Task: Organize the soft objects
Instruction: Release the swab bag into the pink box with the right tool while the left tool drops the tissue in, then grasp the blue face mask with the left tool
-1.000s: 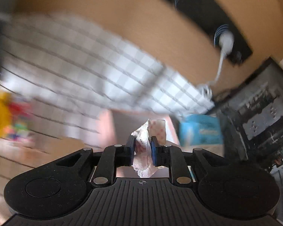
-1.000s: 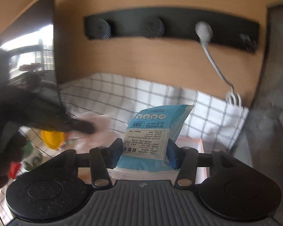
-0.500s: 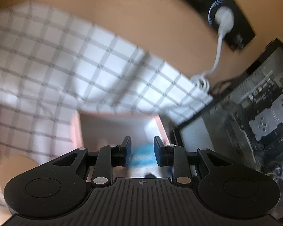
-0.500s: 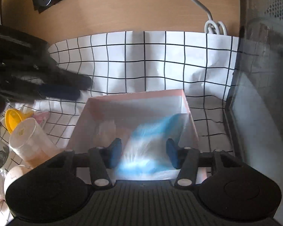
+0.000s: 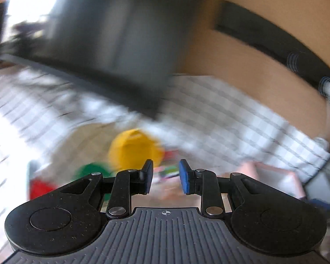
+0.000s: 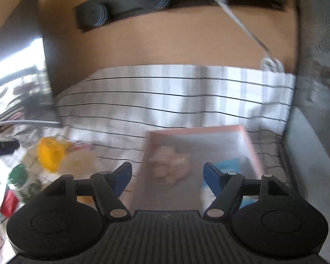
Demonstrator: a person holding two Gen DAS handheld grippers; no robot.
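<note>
The right gripper has just been opening and hangs released, nothing between its jaws, above the pink box. Inside, a pale bundle lies at 9 o'clock and the blue pack at 3. The left gripper is released and empty, with a yellow lid at its 11 o'clock.

Home desk corner, checked cloth, wooden wall panel, black socket strip, dark monitor
</note>
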